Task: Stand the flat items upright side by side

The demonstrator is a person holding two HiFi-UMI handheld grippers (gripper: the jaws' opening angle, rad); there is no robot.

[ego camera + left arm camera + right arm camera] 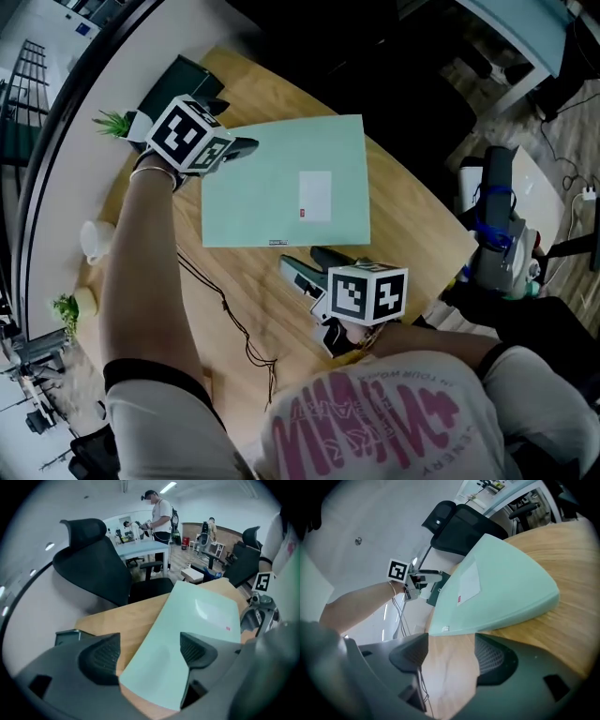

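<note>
Lower centre of the head view: right gripper (300,270), jaws released, only the light wooden tabletop (412,234) between them; just beyond, lying flat at frame centre, the pale green rectangular paper envelope (272,178) with its white label; upper left, left gripper (244,146), jaws spread wide over the envelope's corner, pads not pressing it; farthest, in the left gripper view, a black office chair (93,559).

Mint-green folder (272,187) with white label (315,195); light wooden table (234,291); black-and-white marker cubes (368,292)
</note>
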